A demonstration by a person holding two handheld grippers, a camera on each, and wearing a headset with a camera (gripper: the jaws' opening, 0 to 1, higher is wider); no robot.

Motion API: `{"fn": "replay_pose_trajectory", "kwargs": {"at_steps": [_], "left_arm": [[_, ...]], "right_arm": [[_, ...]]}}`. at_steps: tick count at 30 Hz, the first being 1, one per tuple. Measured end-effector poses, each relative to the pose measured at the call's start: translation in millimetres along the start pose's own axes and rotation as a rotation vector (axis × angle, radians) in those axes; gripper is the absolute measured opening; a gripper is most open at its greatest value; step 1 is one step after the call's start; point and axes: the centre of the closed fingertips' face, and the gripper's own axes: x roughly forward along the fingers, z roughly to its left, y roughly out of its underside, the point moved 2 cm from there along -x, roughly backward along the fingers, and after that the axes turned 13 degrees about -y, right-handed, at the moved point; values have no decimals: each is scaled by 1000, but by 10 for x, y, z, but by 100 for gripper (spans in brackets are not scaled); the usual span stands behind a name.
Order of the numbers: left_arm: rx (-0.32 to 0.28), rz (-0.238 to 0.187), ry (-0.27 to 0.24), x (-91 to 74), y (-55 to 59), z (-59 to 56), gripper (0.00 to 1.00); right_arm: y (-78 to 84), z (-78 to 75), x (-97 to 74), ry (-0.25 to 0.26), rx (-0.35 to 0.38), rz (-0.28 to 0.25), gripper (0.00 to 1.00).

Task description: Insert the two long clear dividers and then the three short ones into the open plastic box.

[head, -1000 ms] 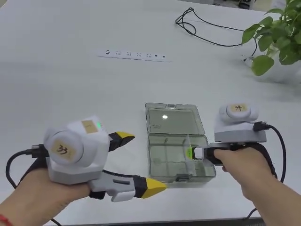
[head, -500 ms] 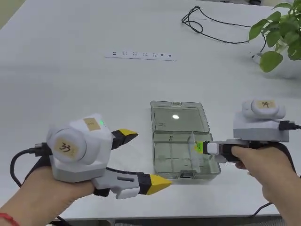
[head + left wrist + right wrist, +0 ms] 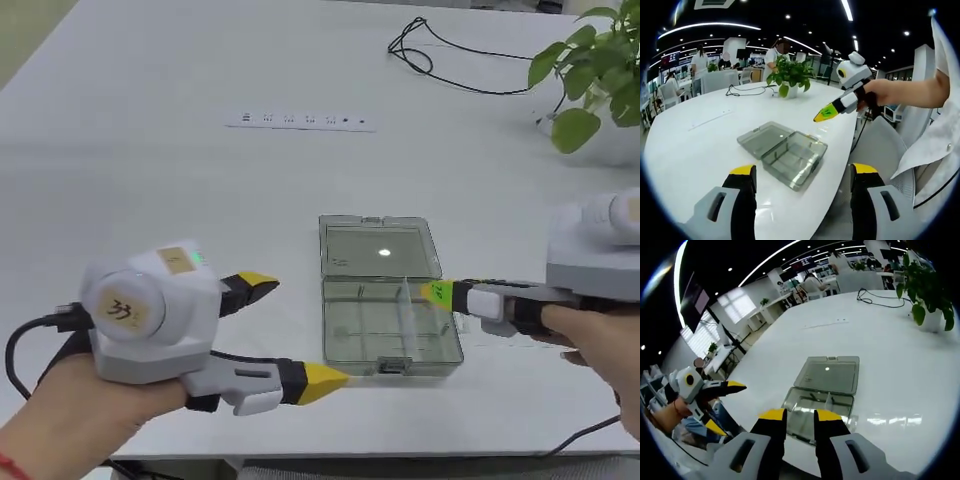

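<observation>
Head view: the yellow-tipped left gripper (image 3: 290,330) is spread wide and holds nothing, above the near edge of the white tabletop (image 3: 150,150); just to its right the smoky clear plastic box (image 3: 350,325) lies open near that edge, its lid flat behind it, with a clear divider (image 3: 405,315) upright inside; the right gripper (image 3: 437,292) points at the box's right wall. Left gripper view: both jaws stand far apart, the box beyond them. Right gripper view: the jaws leave a narrow gap with nothing seen in it, above the box's near wall.
</observation>
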Motion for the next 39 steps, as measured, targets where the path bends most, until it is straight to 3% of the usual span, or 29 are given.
{"fn": "replay_pose_trajectory", "kwargs": {"at_steps": [4, 8, 13, 20, 25, 31, 34, 39], "left_arm": [[-1, 2, -15, -23, 23, 12, 78], [-5, 11, -36, -50, 57, 52, 77], [-11, 36, -65, -74, 131, 145, 76], [-17, 111, -101, -74, 325, 295, 75], [-16, 190, -124, -37, 494, 381, 73], [-19, 252, -152, 37, 619, 466, 70], [-19, 282, -164, 75, 691, 491, 69], [-25, 333, -186, 128, 810, 517, 66]], "right_arm": [[-22, 136, -104, -32, -64, -8, 26], [-111, 259, -236, -86, -152, -67, 29], [-123, 270, -406, -99, -214, -104, 33], [-85, 193, -611, -104, -287, -124, 43], [-32, 163, -727, -104, -375, -105, 53], [60, 100, -845, -105, -459, -75, 62], [158, 45, -908, -106, -527, -23, 64], [259, 1, -971, -123, -563, 2, 69]]}}
